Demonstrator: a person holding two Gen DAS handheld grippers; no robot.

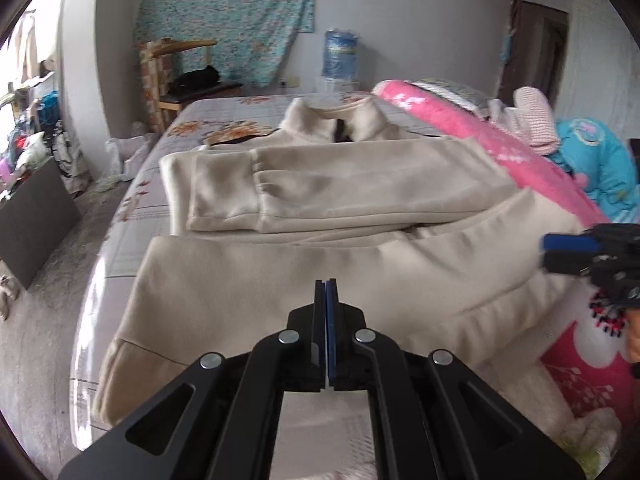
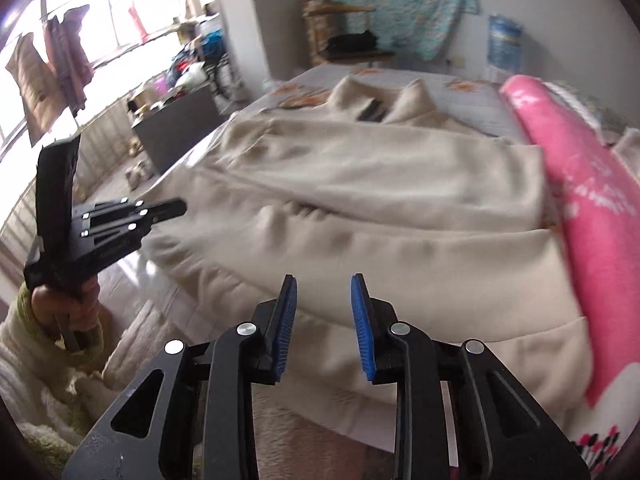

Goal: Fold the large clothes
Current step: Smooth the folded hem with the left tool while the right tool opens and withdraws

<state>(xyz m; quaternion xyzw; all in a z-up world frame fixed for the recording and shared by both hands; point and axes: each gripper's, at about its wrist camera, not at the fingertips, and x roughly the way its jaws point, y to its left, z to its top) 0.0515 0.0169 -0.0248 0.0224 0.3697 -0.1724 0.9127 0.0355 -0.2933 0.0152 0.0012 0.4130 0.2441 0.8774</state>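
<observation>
A large beige fleece jacket lies on the bed, collar at the far end, both sleeves folded across the chest, its hem nearest me. It also shows in the right wrist view. My left gripper is shut and empty, just above the hem; in the right wrist view it shows from the side at the left. My right gripper is open and empty above the hem's right part; in the left wrist view it shows at the right edge.
The bed has a grey floral sheet. A pink blanket and a blue garment lie along its right side. A dark box stands on the floor at left, a wooden chair beyond the bed.
</observation>
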